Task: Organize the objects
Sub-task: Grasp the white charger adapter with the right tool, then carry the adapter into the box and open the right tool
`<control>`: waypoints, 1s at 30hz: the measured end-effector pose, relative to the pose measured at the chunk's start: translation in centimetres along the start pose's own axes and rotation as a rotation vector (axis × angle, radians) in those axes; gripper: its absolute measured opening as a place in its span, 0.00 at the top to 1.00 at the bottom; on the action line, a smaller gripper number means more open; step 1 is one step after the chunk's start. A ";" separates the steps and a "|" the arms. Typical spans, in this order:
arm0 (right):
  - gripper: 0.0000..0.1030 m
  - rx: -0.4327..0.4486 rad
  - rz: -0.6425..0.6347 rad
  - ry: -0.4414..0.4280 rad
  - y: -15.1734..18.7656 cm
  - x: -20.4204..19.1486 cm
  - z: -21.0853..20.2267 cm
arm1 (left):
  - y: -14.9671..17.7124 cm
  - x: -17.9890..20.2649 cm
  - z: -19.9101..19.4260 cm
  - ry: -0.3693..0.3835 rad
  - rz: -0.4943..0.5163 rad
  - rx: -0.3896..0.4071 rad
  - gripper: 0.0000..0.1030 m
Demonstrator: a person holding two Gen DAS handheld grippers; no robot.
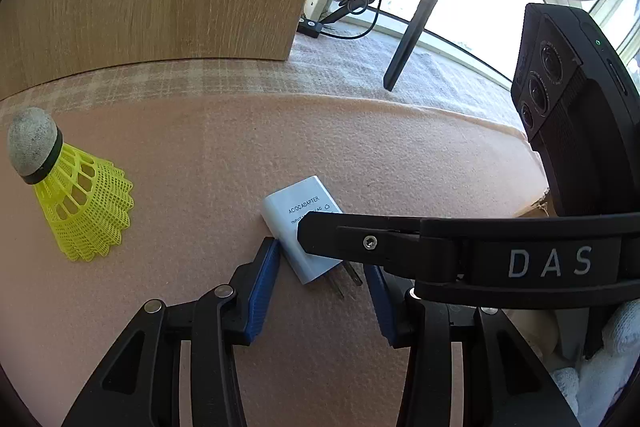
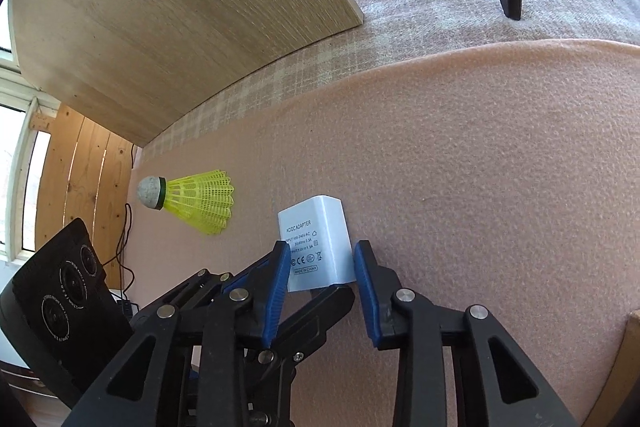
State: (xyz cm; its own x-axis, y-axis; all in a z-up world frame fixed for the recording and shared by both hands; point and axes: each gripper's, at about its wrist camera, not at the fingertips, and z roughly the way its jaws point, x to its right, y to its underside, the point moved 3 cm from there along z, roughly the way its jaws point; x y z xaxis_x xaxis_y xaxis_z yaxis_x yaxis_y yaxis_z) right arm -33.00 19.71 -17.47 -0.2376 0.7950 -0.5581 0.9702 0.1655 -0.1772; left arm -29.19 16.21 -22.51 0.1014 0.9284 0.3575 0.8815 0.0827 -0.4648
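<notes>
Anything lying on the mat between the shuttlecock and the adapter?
Nothing: in both wrist views only bare pink mat separates the yellow shuttlecock from the white AC/DC adapter.

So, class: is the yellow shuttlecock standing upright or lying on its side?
On its side: the shuttlecock has its skirt along the pink mat, cork sideways.

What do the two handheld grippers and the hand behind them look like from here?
Both the left gripper and the right gripper have black jointed linkage arms with silver round rivets and ribbed blue pads. In the left wrist view the right gripper's black body carries white letters "DAS". A white knitted glove shows behind it.
</notes>
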 end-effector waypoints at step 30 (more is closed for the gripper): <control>0.72 0.291 0.130 -0.037 11.8 5.9 -17.5 | 6.0 18.4 -7.6 0.128 0.260 0.075 0.55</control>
State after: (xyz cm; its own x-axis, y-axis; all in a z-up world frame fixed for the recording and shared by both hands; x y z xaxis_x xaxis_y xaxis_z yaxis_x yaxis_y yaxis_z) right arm -22.14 36.59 -8.66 -0.1193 0.7760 -0.6194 0.9391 -0.1143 -0.3240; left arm -18.59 31.00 -12.57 0.3815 0.8688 0.3157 0.7821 -0.1212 -0.6113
